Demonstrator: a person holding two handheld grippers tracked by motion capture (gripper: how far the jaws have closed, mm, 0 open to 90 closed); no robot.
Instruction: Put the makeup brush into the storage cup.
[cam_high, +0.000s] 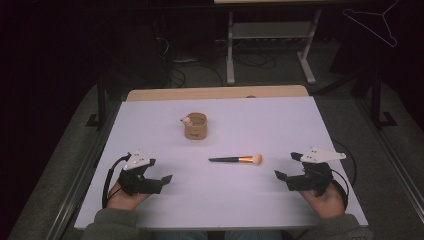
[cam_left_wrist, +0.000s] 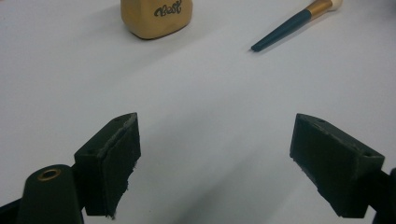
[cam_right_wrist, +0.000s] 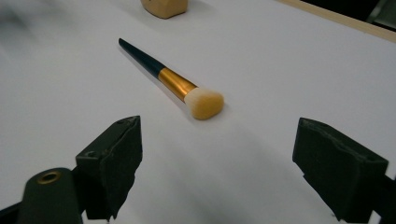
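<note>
A makeup brush (cam_high: 237, 159) with a dark handle, gold ferrule and cream head lies flat mid-table, head toward the right. Behind it and to the left stands a tan cup (cam_high: 195, 125) with a small figure on its rim. My left gripper (cam_high: 161, 174) rests near the front left of the table, open and empty; its own view shows the cup (cam_left_wrist: 156, 17) and the brush handle (cam_left_wrist: 289, 25) far ahead. At the front right, my right gripper (cam_high: 284, 167) is open with nothing between its jaws; the brush (cam_right_wrist: 175, 82) lies just ahead of it.
The white table top (cam_high: 280, 125) has a wooden strip (cam_high: 215, 93) along its far edge. A table frame and cables stand on the dark floor behind. A wire hanger (cam_high: 372, 21) hangs at the top right.
</note>
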